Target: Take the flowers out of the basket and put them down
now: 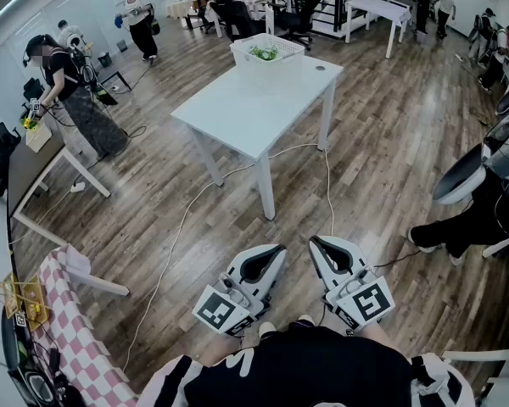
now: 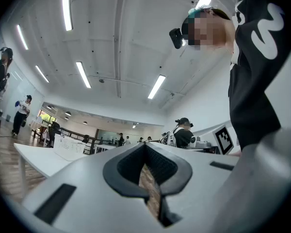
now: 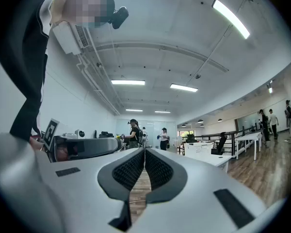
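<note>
Head view has the left claw (image 1: 270, 254) and right claw (image 1: 324, 249) side by side near the body, each with jaws pressed together on nothing. The flowers (image 1: 264, 53) sit in the basket (image 1: 276, 68) on the table (image 1: 254, 108), well ahead of both claws. Best to close that gap first, then spread one claw's jaws above the basket and pinch the stems rather than the blooms.

White slatted basket (image 1: 266, 56) upright at the far end of a white table (image 1: 246, 108), green flowers (image 1: 264, 53) inside
</note>
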`<state>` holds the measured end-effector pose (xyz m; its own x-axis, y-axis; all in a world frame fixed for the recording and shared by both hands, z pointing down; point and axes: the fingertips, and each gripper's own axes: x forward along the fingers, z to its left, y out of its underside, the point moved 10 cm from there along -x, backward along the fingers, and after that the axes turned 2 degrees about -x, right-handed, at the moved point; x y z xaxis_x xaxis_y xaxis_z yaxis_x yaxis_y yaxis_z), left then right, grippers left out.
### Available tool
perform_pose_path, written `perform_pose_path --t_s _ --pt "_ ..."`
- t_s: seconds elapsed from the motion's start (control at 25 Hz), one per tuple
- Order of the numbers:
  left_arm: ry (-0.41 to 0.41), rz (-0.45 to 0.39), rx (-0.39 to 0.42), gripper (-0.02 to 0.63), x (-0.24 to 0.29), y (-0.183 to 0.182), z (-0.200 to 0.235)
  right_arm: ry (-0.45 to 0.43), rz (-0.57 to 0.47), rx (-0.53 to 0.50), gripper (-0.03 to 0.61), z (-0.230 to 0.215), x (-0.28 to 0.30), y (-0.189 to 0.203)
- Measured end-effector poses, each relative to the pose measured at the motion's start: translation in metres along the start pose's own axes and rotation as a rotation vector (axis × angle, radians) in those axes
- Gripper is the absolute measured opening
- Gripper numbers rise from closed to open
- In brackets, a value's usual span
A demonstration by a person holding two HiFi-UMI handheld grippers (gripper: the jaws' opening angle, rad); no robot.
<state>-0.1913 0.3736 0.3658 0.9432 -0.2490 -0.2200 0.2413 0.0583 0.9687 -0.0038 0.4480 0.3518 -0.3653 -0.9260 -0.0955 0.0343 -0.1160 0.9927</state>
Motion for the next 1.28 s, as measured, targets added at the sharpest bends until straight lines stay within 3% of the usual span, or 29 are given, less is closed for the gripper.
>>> perform_pose_path --t_s 0.68,1.28 --pt "0.01 0.014 0.001 0.005 0.013 0.0 0.004 -0.018 -0.001 0.007 0.021 -0.009 0.006 -0.001" --pt "-0.05 -0.012 0.017 0.005 0.06 0.014 -0.007 -0.036 -0.035 0.015 0.023 -0.069 -0.009 0.003"
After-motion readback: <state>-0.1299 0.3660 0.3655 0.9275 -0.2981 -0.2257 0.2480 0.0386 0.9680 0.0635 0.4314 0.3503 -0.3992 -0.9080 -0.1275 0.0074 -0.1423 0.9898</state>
